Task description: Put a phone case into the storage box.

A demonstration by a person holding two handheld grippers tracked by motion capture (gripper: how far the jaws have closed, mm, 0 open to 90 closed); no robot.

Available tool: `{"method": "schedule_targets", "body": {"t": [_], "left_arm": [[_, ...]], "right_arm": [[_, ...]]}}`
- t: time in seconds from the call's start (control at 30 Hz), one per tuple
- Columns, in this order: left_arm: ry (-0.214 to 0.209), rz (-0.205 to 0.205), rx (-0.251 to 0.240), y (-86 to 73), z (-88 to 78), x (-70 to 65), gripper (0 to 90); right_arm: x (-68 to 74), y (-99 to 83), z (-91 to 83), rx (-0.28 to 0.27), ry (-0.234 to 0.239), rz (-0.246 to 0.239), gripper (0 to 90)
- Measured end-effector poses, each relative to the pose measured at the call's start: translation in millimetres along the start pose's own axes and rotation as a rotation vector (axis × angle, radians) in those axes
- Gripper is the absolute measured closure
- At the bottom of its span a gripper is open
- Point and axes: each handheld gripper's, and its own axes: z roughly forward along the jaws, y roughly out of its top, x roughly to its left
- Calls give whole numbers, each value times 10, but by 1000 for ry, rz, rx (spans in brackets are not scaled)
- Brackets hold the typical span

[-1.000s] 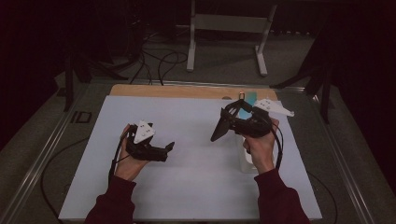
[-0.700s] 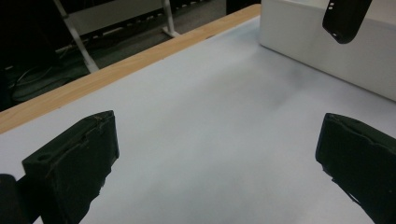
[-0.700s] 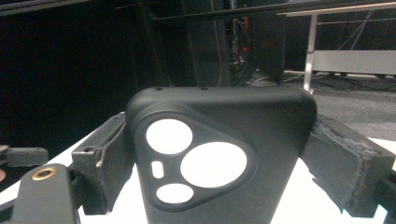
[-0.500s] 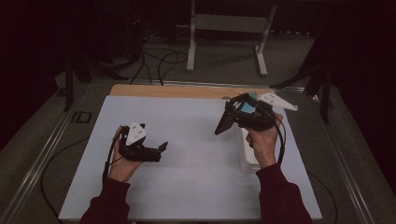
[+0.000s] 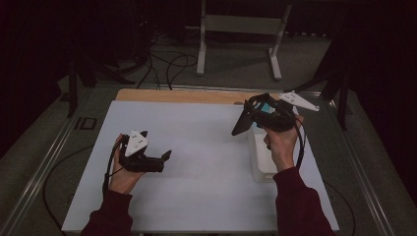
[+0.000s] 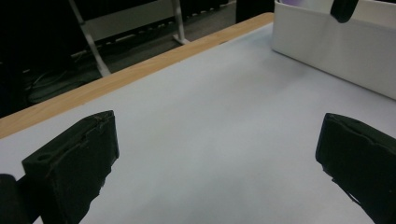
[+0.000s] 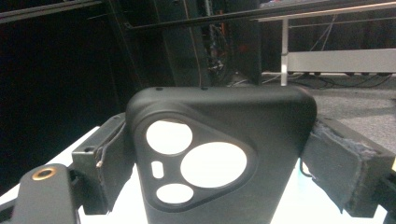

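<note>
While the right tool (image 5: 242, 125) grips a black phone case (image 7: 219, 154) above the white bin (image 5: 263, 162), the left tool (image 5: 164, 157) gapes wide over bare table (image 5: 206, 162).

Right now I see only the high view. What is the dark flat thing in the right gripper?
Observer: A black phone case with three round camera holes, clamped between the jaws of the right gripper.
Operator: Does the left gripper hold something?
Observer: No. The left gripper is open, with only bare white mat between its jaws.
Operator: What is ahead of it?
Observer: The plain side wall of a white bin.
</note>
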Motion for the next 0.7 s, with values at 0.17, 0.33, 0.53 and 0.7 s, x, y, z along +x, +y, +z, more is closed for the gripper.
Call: {"method": "schedule_targets", "body": {"t": [0.17, 0.33, 0.53, 0.7], "left_arm": [[17, -14, -21, -42, -58, 53, 0], [38, -31, -37, -123, -131, 101, 0], [60, -64, -58, -264, -245, 122, 0], [76, -73, -73, -360, -340, 130, 0]], "right_arm": [[-34, 34, 6, -4, -14, -2, 141], [-74, 60, 2, -8, -30, -4, 142], [-146, 54, 27, -3, -54, 6, 141], [-178, 53, 36, -7, -67, 15, 142]]}}
